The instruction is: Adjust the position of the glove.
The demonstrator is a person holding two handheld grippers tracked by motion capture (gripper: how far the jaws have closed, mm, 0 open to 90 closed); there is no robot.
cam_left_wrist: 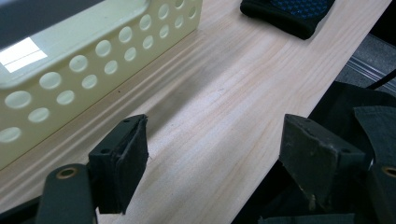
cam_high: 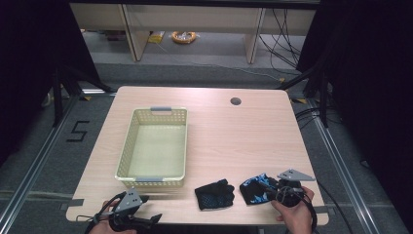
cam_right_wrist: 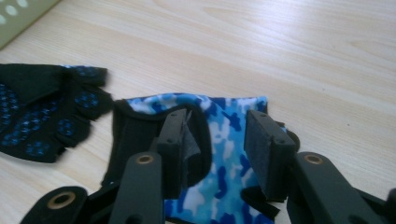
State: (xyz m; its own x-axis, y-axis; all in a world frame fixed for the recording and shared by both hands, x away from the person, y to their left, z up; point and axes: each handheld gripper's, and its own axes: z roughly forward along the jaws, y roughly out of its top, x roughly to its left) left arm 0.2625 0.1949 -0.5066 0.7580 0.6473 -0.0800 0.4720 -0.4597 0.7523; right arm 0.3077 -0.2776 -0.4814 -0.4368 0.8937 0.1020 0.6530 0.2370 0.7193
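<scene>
- High view: a pale yellow basket sits on the left half of the wooden table. Two gloves lie near the front edge, a black glove and, just right of it, a blue camouflage glove. The right gripper is at the camouflage glove's right edge; the left gripper hangs at the front left corner, below the basket.
- Left gripper view: the jaws stand wide apart over bare wood, nothing between them. The basket wall runs along the left, and the black glove lies at the top edge.
- Right gripper view: the right gripper hovers over the camouflage glove, its jaws parted and not pressing on the fabric. The black glove lies to the left, touching it.
</scene>
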